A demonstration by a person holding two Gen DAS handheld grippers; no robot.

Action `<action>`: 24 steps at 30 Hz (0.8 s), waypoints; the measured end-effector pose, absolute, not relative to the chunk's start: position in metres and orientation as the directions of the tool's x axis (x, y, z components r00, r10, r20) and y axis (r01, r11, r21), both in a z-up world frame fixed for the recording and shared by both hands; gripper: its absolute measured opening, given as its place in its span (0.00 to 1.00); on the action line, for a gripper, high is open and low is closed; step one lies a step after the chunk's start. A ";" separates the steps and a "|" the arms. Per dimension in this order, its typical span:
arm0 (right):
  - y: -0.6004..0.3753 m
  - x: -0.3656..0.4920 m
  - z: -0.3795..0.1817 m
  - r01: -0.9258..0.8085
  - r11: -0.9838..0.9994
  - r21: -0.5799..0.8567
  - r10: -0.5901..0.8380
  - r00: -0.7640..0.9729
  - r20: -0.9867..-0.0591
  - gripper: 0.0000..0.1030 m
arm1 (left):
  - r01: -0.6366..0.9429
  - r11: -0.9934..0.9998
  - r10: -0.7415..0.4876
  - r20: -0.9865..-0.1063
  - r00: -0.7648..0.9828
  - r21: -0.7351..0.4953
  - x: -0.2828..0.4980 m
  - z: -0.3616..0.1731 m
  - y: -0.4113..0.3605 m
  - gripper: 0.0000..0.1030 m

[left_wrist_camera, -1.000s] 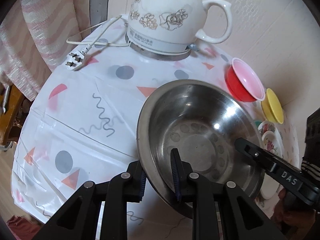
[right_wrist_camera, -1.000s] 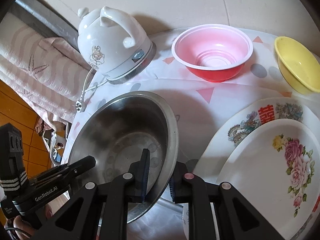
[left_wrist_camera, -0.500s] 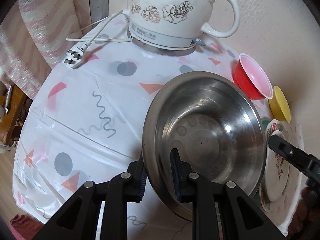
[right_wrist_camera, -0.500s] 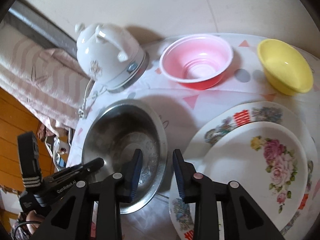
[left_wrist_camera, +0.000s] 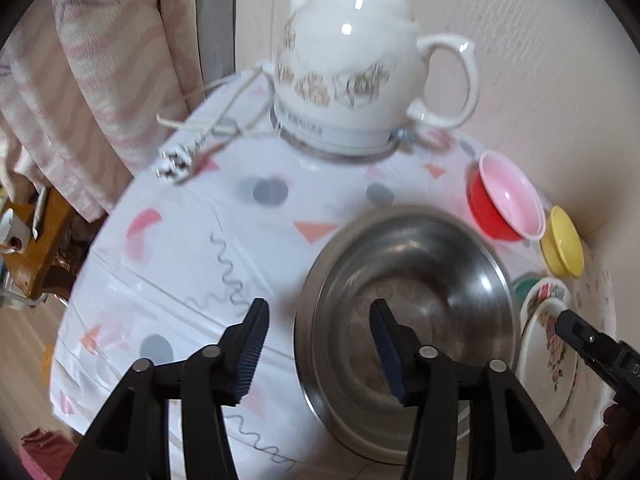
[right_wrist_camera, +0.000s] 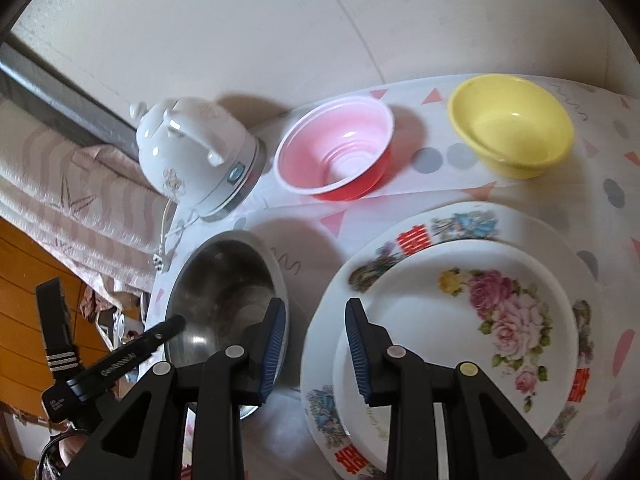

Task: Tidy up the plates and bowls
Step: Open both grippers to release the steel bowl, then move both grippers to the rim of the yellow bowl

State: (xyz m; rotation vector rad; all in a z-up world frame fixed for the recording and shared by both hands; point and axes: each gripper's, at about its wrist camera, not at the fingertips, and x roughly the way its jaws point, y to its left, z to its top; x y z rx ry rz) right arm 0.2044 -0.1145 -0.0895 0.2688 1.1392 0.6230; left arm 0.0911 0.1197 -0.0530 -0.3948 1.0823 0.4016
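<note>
I've let go of the steel bowl (left_wrist_camera: 404, 320) with both: left gripper (left_wrist_camera: 318, 350) jaws just opened off its rim, right gripper (right_wrist_camera: 316, 350) now over the plates (right_wrist_camera: 460, 320).

Table (left_wrist_camera: 168, 264): round, under a glossy white plastic cover printed with grey dots, pink triangles and grey squiggles; it fills the view ahead of and below both grippers. Wall (right_wrist_camera: 280, 40): pale cream with a fine embossed texture, directly behind the table's far edge. Curtain (left_wrist_camera: 100, 92): pink-and-white striped fabric, hanging ahead-left of the left gripper, next to a grey vertical frame (left_wrist_camera: 216, 20). Floor (right_wrist_camera: 24, 280): orange-brown wood boards, left of the right gripper, beyond the table edge. Wooden furniture (left_wrist_camera: 36, 248) at far left, type unclear. Light: soft daylight, highlights on the glossy cover.
</note>
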 end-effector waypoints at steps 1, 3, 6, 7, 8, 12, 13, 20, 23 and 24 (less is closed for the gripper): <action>-0.118 0.205 -0.088 -0.316 0.803 0.504 0.587 0.283 -0.758 0.31 | -0.494 0.862 0.122 -0.899 0.421 -0.115 0.093 -0.049 0.118 0.57; -0.128 0.209 -0.085 -0.296 0.811 0.505 0.581 0.306 -0.754 0.31 | -0.481 0.869 0.121 -0.892 0.435 -0.116 0.099 -0.043 0.114 0.62; -0.147 0.217 -0.081 -0.256 0.824 0.506 0.567 0.352 -0.745 0.30 | -0.444 0.888 0.105 -0.889 0.445 -0.117 0.108 -0.038 0.102 0.64; -0.152 0.219 -0.080 -0.245 0.828 0.505 0.561 0.362 -0.745 0.31 | -0.430 0.895 0.097 -0.889 0.447 -0.119 0.111 -0.036 0.097 0.64; -0.158 0.221 -0.079 -0.235 0.832 0.502 0.554 0.372 -0.745 0.30 | -0.416 0.901 0.090 -0.889 0.449 -0.120 0.112 -0.035 0.091 0.64; -0.187 0.234 -0.077 -0.177 0.852 0.493 0.518 0.420 -0.745 0.31 | -0.357 0.925 0.054 -0.888 0.456 -0.127 0.128 -0.031 0.068 0.67; -0.193 0.237 -0.076 -0.162 0.858 0.488 0.507 0.431 -0.747 0.31 | -0.340 0.931 0.045 -0.886 0.461 -0.129 0.132 -0.029 0.062 0.67; -0.239 0.270 -0.083 -0.058 0.880 0.472 0.440 0.475 -0.762 0.31 | -0.250 0.959 -0.002 -0.889 0.459 -0.131 0.163 -0.022 0.027 0.74; -0.255 0.288 -0.088 -0.019 0.871 0.491 0.438 0.481 -0.759 0.31 | -0.220 0.966 -0.020 -0.890 0.456 -0.134 0.173 -0.022 0.014 0.74; -0.258 0.294 -0.091 -0.010 0.873 0.488 0.434 0.475 -0.765 0.31 | -0.210 0.969 -0.024 -0.890 0.455 -0.133 0.176 -0.022 0.009 0.75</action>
